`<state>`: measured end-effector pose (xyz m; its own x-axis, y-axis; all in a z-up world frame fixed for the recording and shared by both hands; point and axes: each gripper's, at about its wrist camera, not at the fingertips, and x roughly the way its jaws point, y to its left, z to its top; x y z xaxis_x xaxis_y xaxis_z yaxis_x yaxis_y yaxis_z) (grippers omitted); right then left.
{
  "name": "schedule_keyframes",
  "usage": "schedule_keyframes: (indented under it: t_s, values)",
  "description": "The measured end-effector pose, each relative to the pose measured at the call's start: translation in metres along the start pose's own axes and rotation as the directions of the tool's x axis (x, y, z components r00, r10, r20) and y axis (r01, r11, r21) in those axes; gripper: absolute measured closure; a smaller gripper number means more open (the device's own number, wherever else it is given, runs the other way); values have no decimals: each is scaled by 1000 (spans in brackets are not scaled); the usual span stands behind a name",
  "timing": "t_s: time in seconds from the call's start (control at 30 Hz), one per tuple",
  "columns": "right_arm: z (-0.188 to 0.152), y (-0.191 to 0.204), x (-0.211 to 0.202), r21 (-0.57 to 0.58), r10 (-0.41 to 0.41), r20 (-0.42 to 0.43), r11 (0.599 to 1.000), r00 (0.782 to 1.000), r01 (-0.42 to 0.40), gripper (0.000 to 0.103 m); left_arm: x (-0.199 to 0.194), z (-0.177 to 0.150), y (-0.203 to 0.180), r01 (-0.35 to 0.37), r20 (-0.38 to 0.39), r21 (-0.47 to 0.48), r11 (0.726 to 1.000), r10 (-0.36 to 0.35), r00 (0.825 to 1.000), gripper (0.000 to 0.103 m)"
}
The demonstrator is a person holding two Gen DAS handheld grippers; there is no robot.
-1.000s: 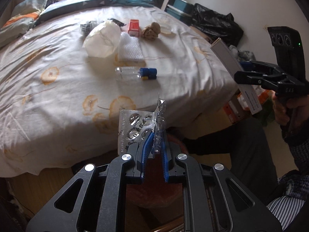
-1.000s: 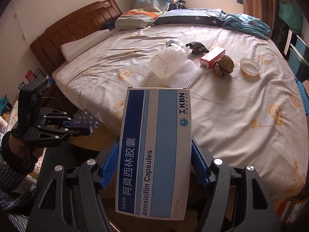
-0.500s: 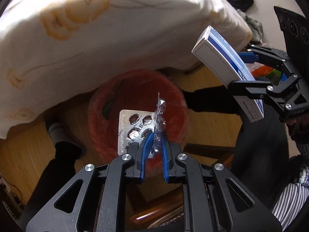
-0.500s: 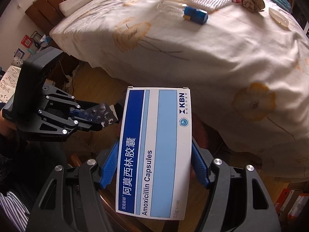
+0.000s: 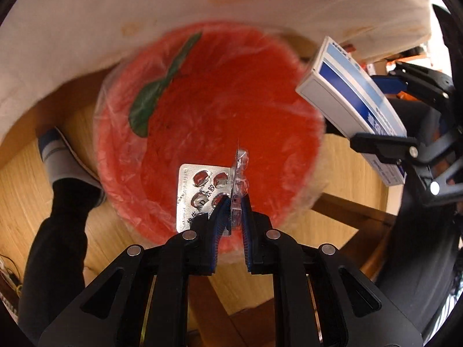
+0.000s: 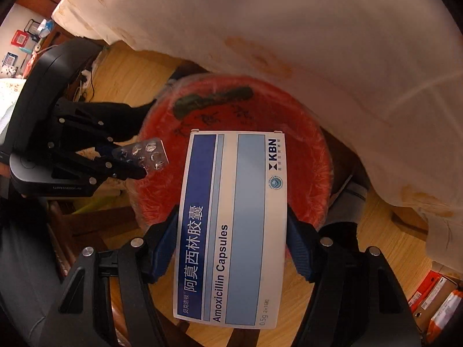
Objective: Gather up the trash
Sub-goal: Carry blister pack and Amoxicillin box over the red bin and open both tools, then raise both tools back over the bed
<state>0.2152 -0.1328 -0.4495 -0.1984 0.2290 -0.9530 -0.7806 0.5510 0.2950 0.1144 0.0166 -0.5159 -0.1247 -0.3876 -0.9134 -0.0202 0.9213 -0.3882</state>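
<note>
The left hand-held gripper (image 5: 231, 202) is pinching blister packs (image 5: 202, 185) and the right hand-held gripper (image 6: 231, 231) is clamping the medicine box (image 6: 231, 228), both hanging over the red bin (image 5: 179, 92) for dropping.

Bin (image 5: 121, 133) on the floor (image 5: 23, 179) directly ahead of the left claw (image 5: 233, 205), 2 blister packs (image 5: 199, 190) in that claw over the bin's near rim, bed sheet (image 5: 86, 23) beyond the bin, medicine box (image 6: 231, 228) in the right claw (image 6: 231, 248) right of the left claw, over the bin's right edge, a socked foot (image 5: 58, 156) left of the bin

Both wrist views downward, close above the shared red bin (image 5: 208, 115) (image 6: 306, 150).
</note>
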Motion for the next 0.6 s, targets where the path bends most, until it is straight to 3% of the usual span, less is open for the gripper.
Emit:
schedule_keyframes:
  t_s: [0.37,0.43,0.47,0.5,0.53,0.6]
  values:
    - [2,-19,68,19,12,-111,1000,994,-10,36,58,15,19,33,-73,-33,999,-35,997,90]
    - [-1,-21,69,13,25,-112,1000,993,-24,35,55,15,18,27,-66,-20,999,-28,997,84]
    - [-1,-22,70,6,19,-105,1000,994,-18,28,55,16,19,14,-66,-7,1000,-15,998,52]
    - [-1,-24,70,0,7,-100,1000,995,-7,17,54,16,18,-18,-63,-1,1000,18,998,5]
    - [-2,-27,71,2,-20,-106,1000,994,20,5,51,17,19,-21,-58,-2,1000,21,998,11]
    - [-5,-30,66,8,-54,-114,998,992,56,5,47,14,20,-6,-50,-3,1000,5,999,6]
